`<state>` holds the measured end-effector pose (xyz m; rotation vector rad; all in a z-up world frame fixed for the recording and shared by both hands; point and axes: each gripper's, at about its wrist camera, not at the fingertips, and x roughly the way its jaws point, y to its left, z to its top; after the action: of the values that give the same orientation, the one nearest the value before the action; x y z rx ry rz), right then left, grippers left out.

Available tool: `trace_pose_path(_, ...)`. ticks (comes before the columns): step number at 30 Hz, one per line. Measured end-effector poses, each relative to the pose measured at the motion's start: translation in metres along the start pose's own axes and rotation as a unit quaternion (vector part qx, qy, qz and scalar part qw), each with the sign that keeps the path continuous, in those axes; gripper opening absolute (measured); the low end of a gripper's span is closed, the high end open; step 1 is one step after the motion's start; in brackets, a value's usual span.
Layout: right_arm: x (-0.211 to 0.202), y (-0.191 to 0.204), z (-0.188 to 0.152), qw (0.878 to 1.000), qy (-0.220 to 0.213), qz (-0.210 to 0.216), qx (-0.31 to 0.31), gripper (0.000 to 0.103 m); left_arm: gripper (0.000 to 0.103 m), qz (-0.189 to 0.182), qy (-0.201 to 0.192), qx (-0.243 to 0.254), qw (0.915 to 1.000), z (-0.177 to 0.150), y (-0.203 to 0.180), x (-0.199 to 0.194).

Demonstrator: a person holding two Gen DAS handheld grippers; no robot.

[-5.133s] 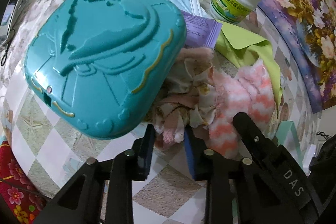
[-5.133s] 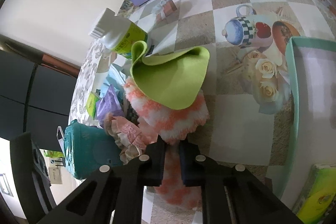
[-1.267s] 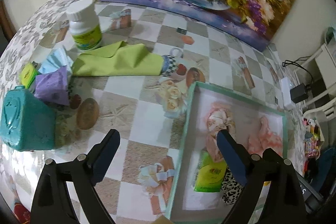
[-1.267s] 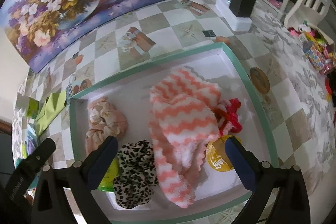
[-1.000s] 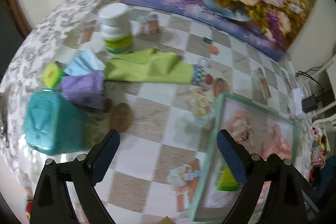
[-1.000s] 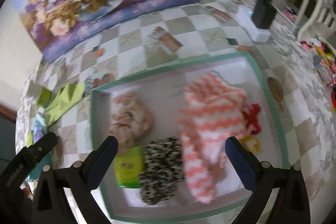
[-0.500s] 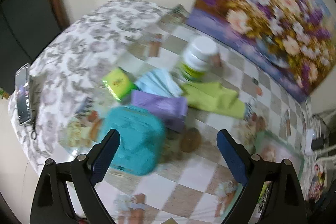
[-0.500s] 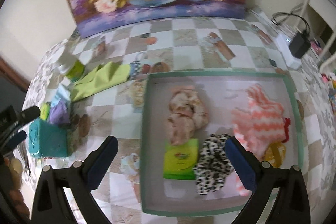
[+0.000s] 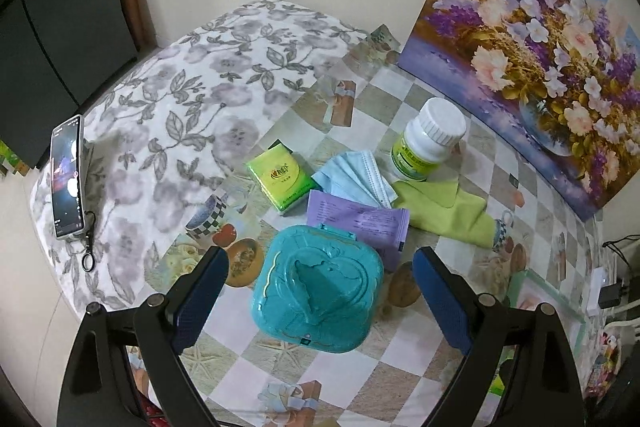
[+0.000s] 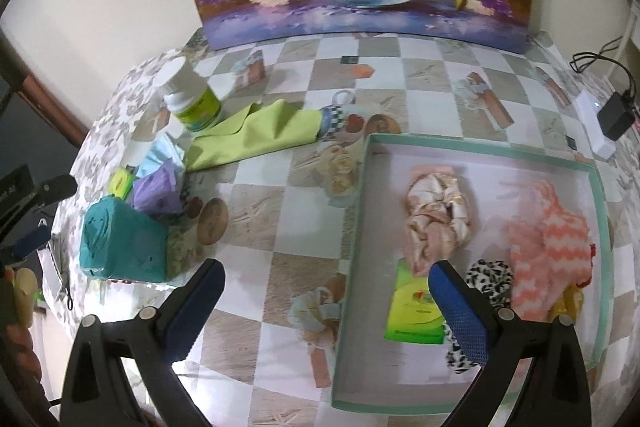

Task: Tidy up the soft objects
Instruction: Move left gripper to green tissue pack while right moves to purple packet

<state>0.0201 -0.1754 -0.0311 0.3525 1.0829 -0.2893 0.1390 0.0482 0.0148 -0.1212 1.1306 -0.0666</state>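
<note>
Phone (image 9: 68, 183) lies at the far left of the left wrist view, well apart from the clutter, so it looks out of play. Toward the middle of that frame sits a loose cluster: tissue pack (image 9: 280, 179), masks (image 9: 354, 175), purple sachet (image 9: 362, 223), bottle (image 9: 428, 143) and green cloth (image 9: 448, 211), with the teal case (image 9: 318, 301) nearest the camera. Left gripper (image 9: 318, 291) hangs above this cluster, jaws spread wide and holding nothing; the case falls between its fingers in the frame, but it is hard plastic, so I judge the soft pieces behind it to be the real targets.

In the right wrist view the same cluster fills the left of the frame, the cloth (image 10: 256, 135) stretching toward the centre. Right gripper (image 10: 326, 301) is likewise wide open and empty, raised over the table between the clutter and the tray (image 10: 358, 227). At the right of the frame the tray already holds a satin scrunchie (image 10: 438, 223), a green pack (image 10: 414, 311), a leopard scrunchie (image 10: 490, 277) and a pink striped cloth (image 10: 548, 251), gathered there as the sorted soft things. Cloth and masks, I judge, are yet to go in.
</note>
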Motion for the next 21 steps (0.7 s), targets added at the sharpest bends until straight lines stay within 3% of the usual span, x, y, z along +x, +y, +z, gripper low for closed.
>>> trace_pose_path(13,0.014,0.034,0.011,0.999,-0.004,0.034,-0.005,0.103,0.094,-0.02,0.006,-0.02,0.9996,0.017,0.032,0.008)
trace_pose_path(21,0.018,0.054,0.028,0.997,-0.014,0.071,0.005,0.103,0.094,-0.05,0.04,-0.019,0.9978,0.033,0.055,0.034)
